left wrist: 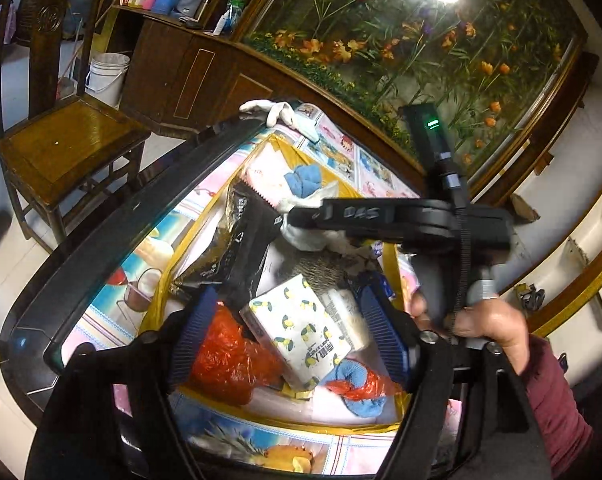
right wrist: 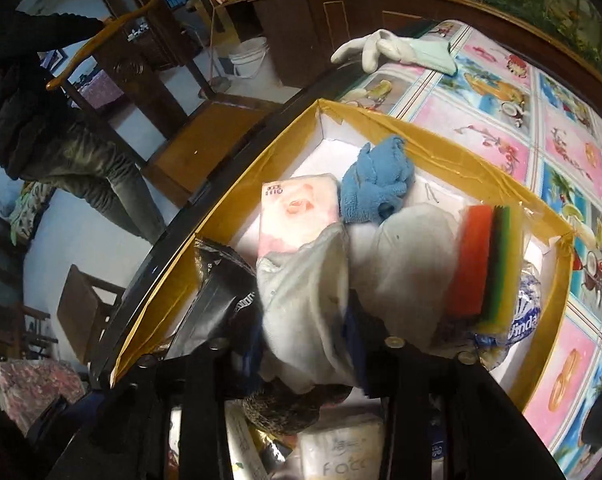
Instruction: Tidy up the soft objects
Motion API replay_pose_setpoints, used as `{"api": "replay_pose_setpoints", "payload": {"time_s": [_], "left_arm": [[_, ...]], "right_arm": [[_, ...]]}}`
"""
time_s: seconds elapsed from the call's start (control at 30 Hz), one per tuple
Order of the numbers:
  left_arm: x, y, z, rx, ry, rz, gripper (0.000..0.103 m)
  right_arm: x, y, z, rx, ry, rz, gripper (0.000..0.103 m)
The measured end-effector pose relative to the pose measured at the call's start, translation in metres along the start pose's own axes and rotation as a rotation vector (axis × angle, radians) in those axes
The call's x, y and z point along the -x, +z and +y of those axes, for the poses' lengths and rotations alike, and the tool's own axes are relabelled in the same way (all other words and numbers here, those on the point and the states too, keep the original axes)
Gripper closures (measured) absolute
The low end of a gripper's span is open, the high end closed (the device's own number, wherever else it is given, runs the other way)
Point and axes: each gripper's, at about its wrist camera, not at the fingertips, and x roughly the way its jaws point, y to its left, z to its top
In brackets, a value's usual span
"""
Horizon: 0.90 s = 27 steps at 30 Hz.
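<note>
A shallow white foam box with yellow-taped rim [right wrist: 453, 168] sits on a table covered by a pink and blue fruit-print cloth [right wrist: 557, 148]. The left gripper [left wrist: 289, 336] hangs over the near end of the box, its ribbed blue fingers [left wrist: 193, 332] spread wide apart with nothing between them; directly below lie a white tissue pack printed with lemons [left wrist: 305, 332], a crumpled red plastic bag [left wrist: 229, 356] and a small blue knitted cloth [left wrist: 353, 376].

The right gripper [right wrist: 305, 332] is over the middle of the box, jaws closed on a bunched grey-white cloth [right wrist: 305, 292] that drapes over and hides the fingers. In the left wrist view the same gripper [left wrist: 301, 216] reaches in from the right with the white cloth at its tip.

Just beyond the held cloth lie a pink rose-print tissue pack [right wrist: 297, 208] and a blue terry towel [right wrist: 377, 180], touching each other. A stack of orange, green and yellow sponges in clear wrap [right wrist: 485, 264] leans at the right side of the box, and a black foil bag [right wrist: 217, 292] rests against the left wall. A white work glove [right wrist: 377, 50] lies on the far table edge, well apart from the box. A wooden chair [left wrist: 65, 140] stands beside the table
</note>
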Motion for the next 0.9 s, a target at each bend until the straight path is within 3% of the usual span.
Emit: {"api": "replay_pose_setpoints", "payload": {"time_s": [0.17, 0.23, 0.43, 0.57, 0.67, 0.9], "left_arm": [[0.005, -0.005, -0.015, -0.05, 0.022, -0.015, 0.026], [0.008, -0.007, -0.025, -0.076, 0.035, -0.026, 0.026], [0.022, -0.017, -0.062, -0.183, 0.142, -0.1, 0.026], [0.029, -0.025, -0.088, -0.272, 0.259, -0.161, 0.026], [0.033, -0.032, -0.106, -0.327, 0.332, -0.204, 0.025], [0.035, -0.035, -0.128, -0.374, 0.409, -0.223, 0.021]], "right_arm": [[0.05, -0.023, 0.003, 0.034, -0.032, -0.142, 0.024], [0.075, -0.04, -0.001, 0.045, -0.063, -0.21, 0.02], [0.123, -0.111, -0.012, 0.048, -0.164, -0.355, 0.015], [0.136, -0.155, -0.02, -0.009, -0.191, -0.416, 0.014], [0.14, -0.18, -0.026, -0.032, -0.209, -0.442, 0.011], [0.156, -0.223, -0.053, -0.131, -0.168, -0.437, 0.011]]}}
